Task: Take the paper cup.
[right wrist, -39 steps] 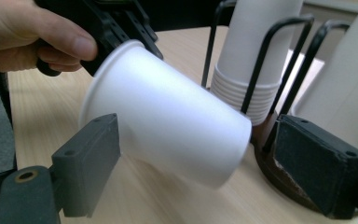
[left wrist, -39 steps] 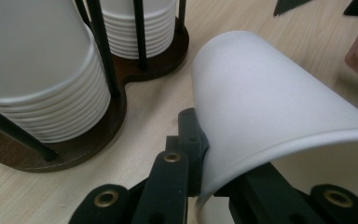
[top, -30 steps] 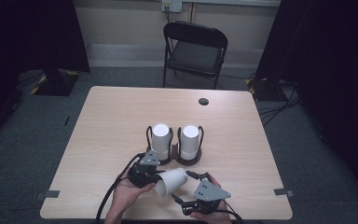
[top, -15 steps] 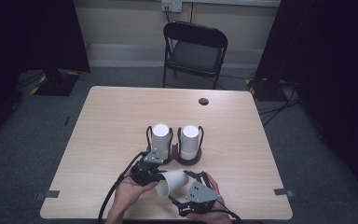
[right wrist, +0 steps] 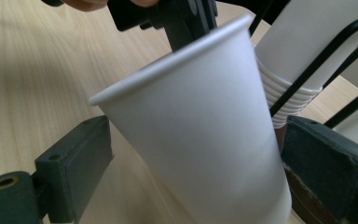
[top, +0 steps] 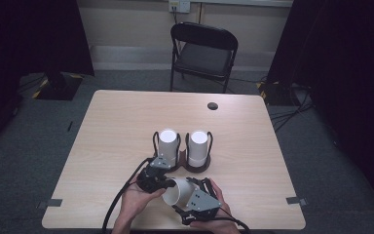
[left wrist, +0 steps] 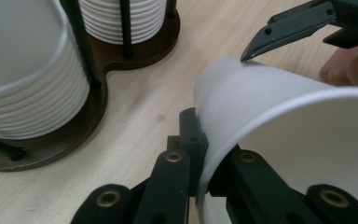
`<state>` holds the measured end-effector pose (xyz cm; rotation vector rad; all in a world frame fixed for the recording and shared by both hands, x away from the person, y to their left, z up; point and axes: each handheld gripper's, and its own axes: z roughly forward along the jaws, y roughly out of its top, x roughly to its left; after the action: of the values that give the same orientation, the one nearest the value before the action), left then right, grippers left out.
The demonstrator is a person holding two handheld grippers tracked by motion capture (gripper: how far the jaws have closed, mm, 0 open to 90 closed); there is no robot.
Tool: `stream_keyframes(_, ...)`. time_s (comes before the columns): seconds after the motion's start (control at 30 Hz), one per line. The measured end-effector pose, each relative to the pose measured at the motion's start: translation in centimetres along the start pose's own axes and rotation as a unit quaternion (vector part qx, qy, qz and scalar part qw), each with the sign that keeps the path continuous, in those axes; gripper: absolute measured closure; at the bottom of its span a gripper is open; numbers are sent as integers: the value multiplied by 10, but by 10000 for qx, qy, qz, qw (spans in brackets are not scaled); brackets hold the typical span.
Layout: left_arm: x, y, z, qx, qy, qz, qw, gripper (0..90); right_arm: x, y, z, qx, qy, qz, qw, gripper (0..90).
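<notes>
A white paper cup (top: 177,191) lies tilted on its side between the two hands, low over the table. My left gripper (left wrist: 200,140) is shut on the cup's rim, one jaw inside and one outside; in the high view the left gripper (top: 167,184) sits at the cup's left. My right gripper (right wrist: 191,154) has the cup's body (right wrist: 205,140) between its jaws, which have just been opening; the pads (right wrist: 74,168) stand off the wall. From above, the right gripper (top: 194,188) is over the cup's right side.
Just behind the hands a black wire holder on a dark base (top: 195,168) carries two stacks of white cups (top: 167,142) (top: 198,146). A small dark disc (top: 213,106) lies at the table's far side. A folding chair (top: 202,53) stands beyond the table.
The right gripper has shifted left over the cup and its jaws have spread wider. The left gripper keeps its hold on the rim in the same spot.
</notes>
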<state>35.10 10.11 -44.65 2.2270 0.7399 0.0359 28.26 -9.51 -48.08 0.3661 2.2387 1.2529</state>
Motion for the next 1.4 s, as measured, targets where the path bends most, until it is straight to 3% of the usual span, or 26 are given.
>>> stream_keyframes(0.6, -2, 1, 1, -84, -59, -59, 9999, 878, 5, 10, 13, -33, -34, -210, 9998, 129)
stream_keyframes(0.93, -1, -1, 6, -102, -286, -136, 9994, 876, 7, 15, 18, -99, -224, -395, 9989, 192)
stream_keyframes(1.1, 1, -3, 7, -19, -212, -238, 9995, 864, 8, 16, 15, -214, -366, -407, 9983, 209)
stream_keyframes(1.4, 0, -1, 5, -26, -205, -229, 9995, 861, 6, 17, 12, -333, -381, -359, 9981, 225)
